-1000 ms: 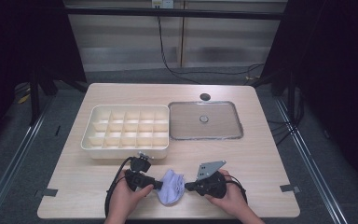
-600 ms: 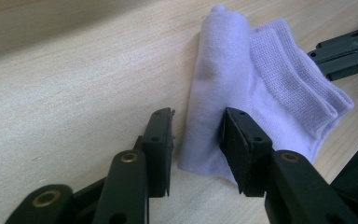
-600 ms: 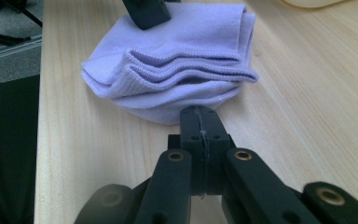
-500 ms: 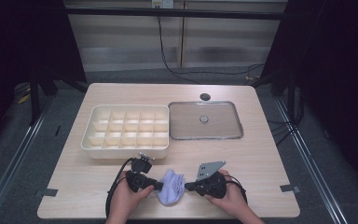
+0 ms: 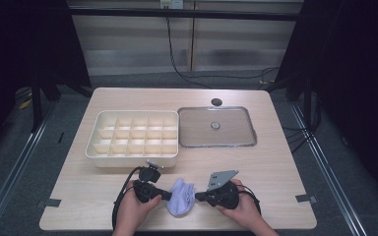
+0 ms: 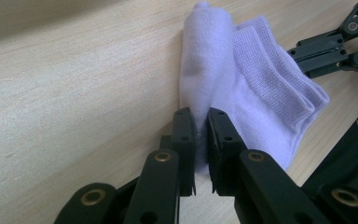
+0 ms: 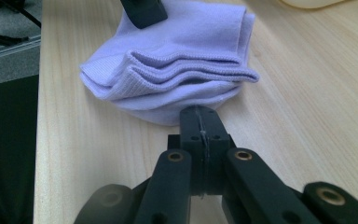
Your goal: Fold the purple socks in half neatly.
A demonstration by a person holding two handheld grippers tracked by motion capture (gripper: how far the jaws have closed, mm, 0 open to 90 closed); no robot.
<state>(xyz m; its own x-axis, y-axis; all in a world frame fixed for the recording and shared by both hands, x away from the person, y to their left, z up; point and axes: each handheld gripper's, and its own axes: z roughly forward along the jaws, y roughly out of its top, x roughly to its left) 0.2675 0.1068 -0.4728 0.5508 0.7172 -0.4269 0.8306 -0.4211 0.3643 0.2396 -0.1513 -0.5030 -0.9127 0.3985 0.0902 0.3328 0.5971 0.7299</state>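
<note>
Pinching lilac sock (image 5: 181, 197) w/ both tongs, L (image 5: 163, 195) just closing, R (image 5: 200, 196).

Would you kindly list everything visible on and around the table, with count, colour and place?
sock: one, pale lilac, folded, near edge of the table between the two grippers.
divided tray: one, cream, many compartments, left of table centre.
clear lid: one, transparent with a small knob, flat to the right of the tray.
table: one, light wood.
left gripper: one, black, jaws just been closing, now pinching a fold of the sock.
right gripper: one, black, shut on the sock's edge.
hands: two, at the near edge, one holding each gripper.
</note>
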